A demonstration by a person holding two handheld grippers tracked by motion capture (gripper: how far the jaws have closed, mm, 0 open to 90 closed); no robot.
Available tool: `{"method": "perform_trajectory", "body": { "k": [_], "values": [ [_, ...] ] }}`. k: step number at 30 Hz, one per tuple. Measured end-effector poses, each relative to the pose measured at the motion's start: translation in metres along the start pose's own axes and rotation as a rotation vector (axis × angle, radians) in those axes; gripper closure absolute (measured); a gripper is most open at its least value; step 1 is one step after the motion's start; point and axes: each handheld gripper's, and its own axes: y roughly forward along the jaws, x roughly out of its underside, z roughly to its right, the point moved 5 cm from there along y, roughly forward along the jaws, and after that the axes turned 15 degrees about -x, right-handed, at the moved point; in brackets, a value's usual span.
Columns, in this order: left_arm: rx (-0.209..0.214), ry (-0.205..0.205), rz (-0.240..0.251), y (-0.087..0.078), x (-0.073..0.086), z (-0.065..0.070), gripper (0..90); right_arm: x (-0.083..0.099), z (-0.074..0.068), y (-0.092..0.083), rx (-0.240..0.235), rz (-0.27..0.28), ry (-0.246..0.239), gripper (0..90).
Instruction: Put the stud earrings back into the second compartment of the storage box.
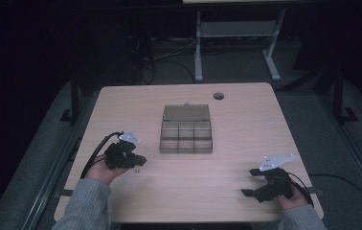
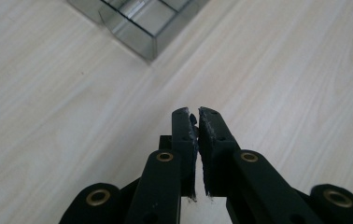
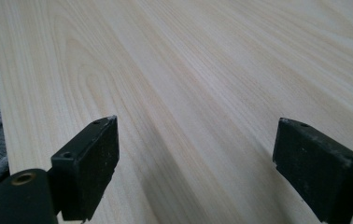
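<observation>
Lower right of the high view, the right gripper (image 1: 249, 182) rests with jaws wide apart, holding nothing. Lower left, the left gripper (image 1: 141, 160) has jaws closed, empty, just beside a small brass-coloured piece (image 1: 137, 169) on the pale wooden table (image 1: 246, 120). At centre sits the clear smoky plastic compartment box (image 1: 186, 137), lid raised.

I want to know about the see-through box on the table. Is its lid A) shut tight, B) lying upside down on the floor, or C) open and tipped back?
C: in the high view the compartment box has its lid swung open behind it, so the rows of little compartments show.
</observation>
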Motion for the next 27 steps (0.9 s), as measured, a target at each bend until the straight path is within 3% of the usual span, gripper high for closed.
{"method": "perform_trajectory", "body": {
  "k": [13,18,27],
  "values": [
    [0.010,-0.031,-0.010,0.014,-0.043,-0.006,85.2,0.000,0.000,0.000,-0.002,0.008,-0.002,14.5],
    [0.004,0.002,-0.026,0.020,-0.057,-0.006,85.1,0.000,0.000,-0.001,-0.006,0.007,-0.001,14.5],
    [0.003,0.000,-0.043,0.031,-0.075,-0.008,85.1,-0.001,0.000,0.000,-0.011,0.009,0.001,14.5]
  ]
}}
